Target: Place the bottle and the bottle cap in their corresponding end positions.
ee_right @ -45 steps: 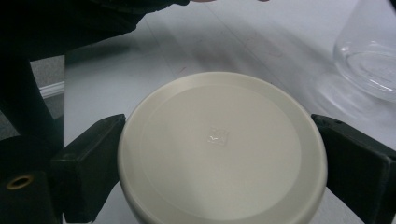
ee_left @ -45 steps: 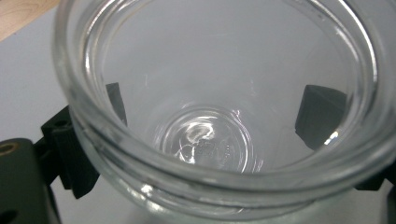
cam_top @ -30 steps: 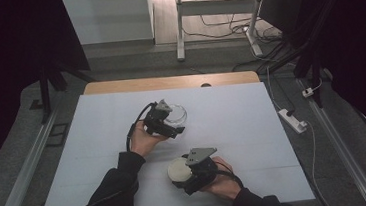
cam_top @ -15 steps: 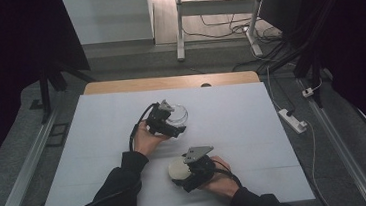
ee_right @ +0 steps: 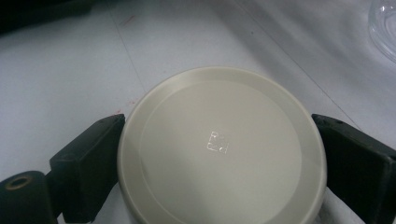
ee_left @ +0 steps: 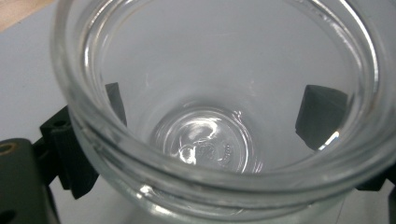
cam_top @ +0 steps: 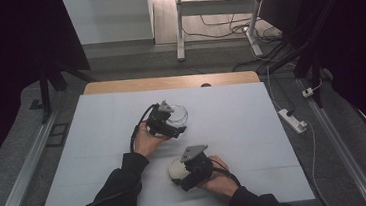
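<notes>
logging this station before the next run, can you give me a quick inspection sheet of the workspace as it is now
Surface: white table top, wooden edge at the far side.
Job's things: clear glass jar, open and nothing seen inside; round cream lid, off the jar, nearer the person.
Clutter: nothing seen on the table.
Tools: left tool with a jaw on either side of the jar; right tool with jaws against opposite edges of the lid.
Cables: a black cable loops from the left tool; floor wires at the far side.
Surroundings: white power strip on the floor to the right; white frame legs beyond the table.
</notes>
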Motion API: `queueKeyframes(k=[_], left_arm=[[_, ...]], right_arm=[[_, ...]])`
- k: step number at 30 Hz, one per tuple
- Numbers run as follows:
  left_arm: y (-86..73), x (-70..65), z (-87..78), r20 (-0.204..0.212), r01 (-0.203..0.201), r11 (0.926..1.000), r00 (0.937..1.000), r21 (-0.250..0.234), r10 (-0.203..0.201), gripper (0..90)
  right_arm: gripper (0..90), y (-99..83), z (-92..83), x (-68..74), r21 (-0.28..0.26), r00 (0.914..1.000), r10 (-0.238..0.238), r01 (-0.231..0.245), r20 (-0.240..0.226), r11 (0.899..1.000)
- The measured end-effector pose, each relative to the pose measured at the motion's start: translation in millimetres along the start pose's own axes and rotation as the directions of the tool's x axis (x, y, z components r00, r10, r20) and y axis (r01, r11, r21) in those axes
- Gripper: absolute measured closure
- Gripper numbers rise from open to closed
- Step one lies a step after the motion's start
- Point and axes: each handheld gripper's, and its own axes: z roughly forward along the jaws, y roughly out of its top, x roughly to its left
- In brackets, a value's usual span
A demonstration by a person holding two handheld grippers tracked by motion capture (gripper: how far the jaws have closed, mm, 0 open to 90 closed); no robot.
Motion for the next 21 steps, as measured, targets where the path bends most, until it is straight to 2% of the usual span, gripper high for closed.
queueKeyframes(k=[9,17,21], left_arm=[[1.1,-2.2,1.2,-0.01,0.014,0.9999,0.9999,0.006,-0.014,5.1],[0.1,-1.7,-2.0,0.014,0.042,0.9991,0.999,-0.003,-0.042,1.5],[-3.1,-0.7,-8.7,0.03,0.05,0.9987,0.9983,-0.01,-0.05,0.5]], right_arm=[[4.7,-0.1,-1.3,-1.1,-0.008,0.9999,0.012,-0.012,-0.01,1.0],[2.1,-0.4,-3.9,-1.2,-0.025,0.9997,0.016,-0.016,-0.021,1.0],[1.9,1.1,-7.4,-1.1,-0.043,0.9997,0.018,-0.019,-0.018,0.999]])
